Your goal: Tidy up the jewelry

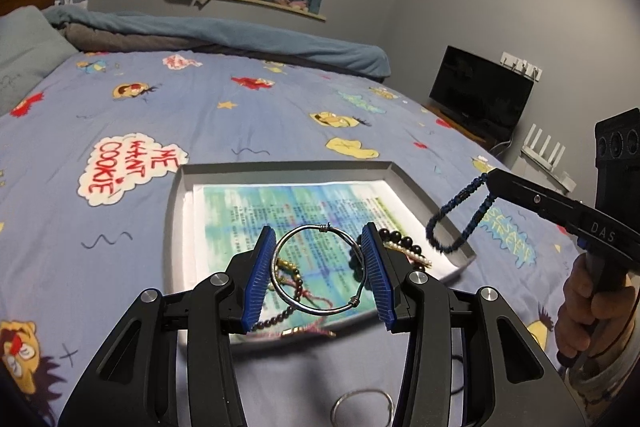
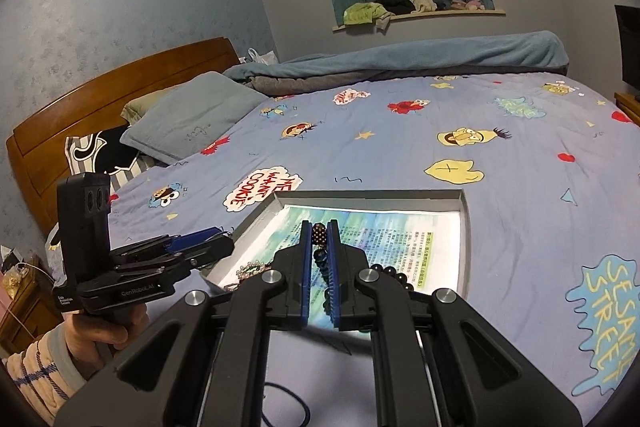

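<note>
A bed sheet (image 1: 248, 115) printed with cartoons carries a shallow grey tray (image 1: 280, 167), a pillow (image 2: 192, 115) and a rumpled blanket (image 1: 240, 35).

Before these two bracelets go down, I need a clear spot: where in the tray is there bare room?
The far half of the grey tray is free: printed liner paper bordered by the far rim and the side walls. The near end is crowded with the black bead strand, pearl strand and red cord heaped together.
</note>
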